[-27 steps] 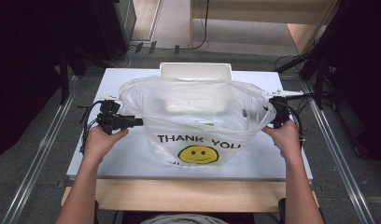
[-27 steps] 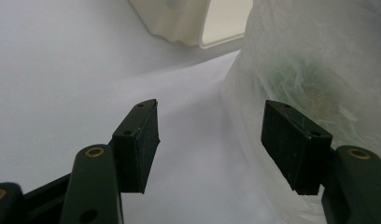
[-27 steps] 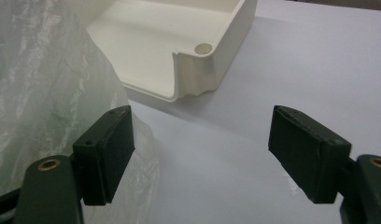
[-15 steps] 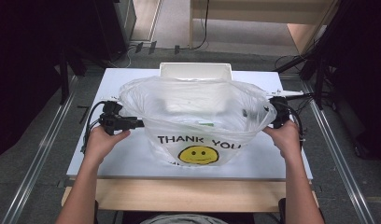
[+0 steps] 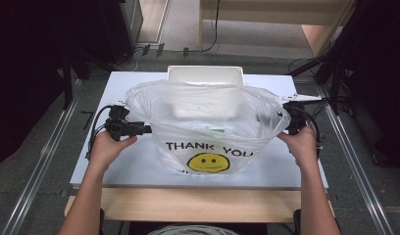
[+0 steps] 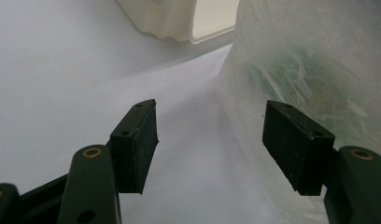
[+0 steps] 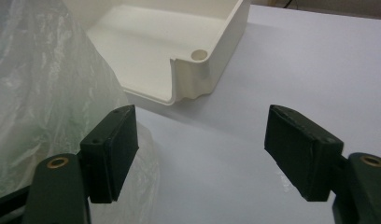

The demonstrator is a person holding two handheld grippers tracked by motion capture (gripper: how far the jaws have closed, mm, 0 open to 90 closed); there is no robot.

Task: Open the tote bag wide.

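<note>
A translucent plastic bag (image 5: 208, 115) printed "THANK YOU" with a yellow smiley stands open on the white table (image 5: 139, 161), something green dimly visible inside. My left gripper (image 5: 139, 129) sits at the bag's left side, jaws open; in the left gripper view the bag (image 6: 310, 70) lies beside and behind the right pad (image 6: 296, 142), nothing between the pads. My right gripper (image 5: 286, 120) is at the bag's right edge, also open; in the right gripper view the bag (image 7: 44, 88) bulges behind the left pad (image 7: 114, 149), with bare table between the pads.
A cream plastic bin (image 5: 205, 74) stands behind the bag at the table's far edge; it shows empty in the right gripper view (image 7: 179, 42). A wooden strip (image 5: 198, 203) runs along the near edge. Dark equipment and cables surround the table.
</note>
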